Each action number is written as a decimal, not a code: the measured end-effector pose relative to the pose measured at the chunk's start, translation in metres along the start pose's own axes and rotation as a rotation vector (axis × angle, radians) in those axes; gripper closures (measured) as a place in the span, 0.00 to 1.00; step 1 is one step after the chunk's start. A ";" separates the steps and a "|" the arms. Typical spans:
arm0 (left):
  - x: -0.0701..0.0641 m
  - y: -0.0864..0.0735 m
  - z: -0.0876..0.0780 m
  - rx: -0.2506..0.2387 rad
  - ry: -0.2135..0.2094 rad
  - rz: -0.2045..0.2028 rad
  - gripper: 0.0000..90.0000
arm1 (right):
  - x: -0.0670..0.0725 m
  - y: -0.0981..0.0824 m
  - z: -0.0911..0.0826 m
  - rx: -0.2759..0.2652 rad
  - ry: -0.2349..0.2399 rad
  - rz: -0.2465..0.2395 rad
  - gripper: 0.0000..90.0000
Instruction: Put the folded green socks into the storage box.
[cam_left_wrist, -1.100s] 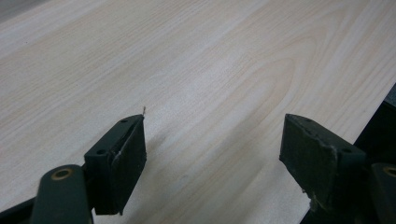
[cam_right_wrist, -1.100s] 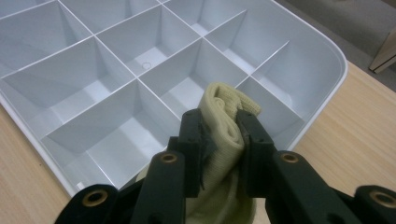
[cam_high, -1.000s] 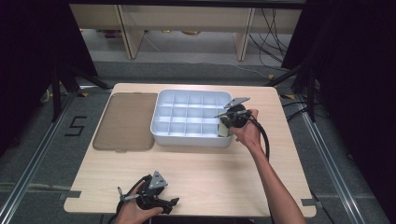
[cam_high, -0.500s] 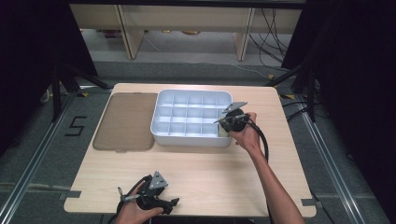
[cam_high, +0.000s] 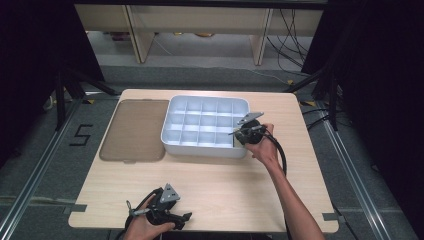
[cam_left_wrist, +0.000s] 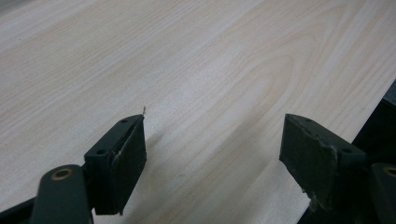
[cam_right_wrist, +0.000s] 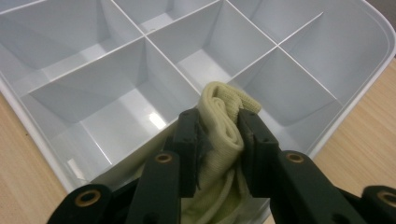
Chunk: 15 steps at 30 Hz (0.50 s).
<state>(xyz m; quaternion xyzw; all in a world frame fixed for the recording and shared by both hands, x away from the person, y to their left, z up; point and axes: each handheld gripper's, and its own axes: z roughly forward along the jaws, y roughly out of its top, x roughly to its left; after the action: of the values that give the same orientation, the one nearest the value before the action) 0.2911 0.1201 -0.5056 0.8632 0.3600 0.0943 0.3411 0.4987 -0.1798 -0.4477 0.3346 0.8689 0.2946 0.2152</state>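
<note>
High view, near edge: left gripper (cam_high: 186, 217) lies low over the bare desk (cam_high: 225, 185), held by a hand
Left jaws: wide apart, nothing between them
Right gripper (cam_right_wrist: 218, 133): over the near right corner of the white divided tray (cam_high: 172, 117)
Right jaws: clamped on a rolled pale yellow cloth (cam_right_wrist: 223, 126), having just been opening slightly
Cloth: hangs into the tray's near right compartment
Farther left: brown lid (cam_high: 132, 131) flat just beside the tray
</note>
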 end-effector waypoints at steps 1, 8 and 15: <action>-0.001 0.000 0.000 0.000 -0.006 -0.007 0.24 | -0.001 0.000 0.000 0.003 0.016 -0.011 0.77; -0.001 0.000 0.000 -0.003 -0.003 -0.016 0.24 | -0.005 0.001 -0.008 -0.012 0.004 0.040 0.66; 0.000 0.000 0.000 0.001 0.001 0.001 0.24 | -0.013 0.005 -0.025 -0.069 0.048 0.089 0.80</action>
<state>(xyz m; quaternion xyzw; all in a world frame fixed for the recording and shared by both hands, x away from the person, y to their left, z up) 0.2914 0.1198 -0.5057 0.8636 0.3596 0.0948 0.3404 0.4951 -0.1950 -0.4239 0.3579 0.8475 0.3415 0.1923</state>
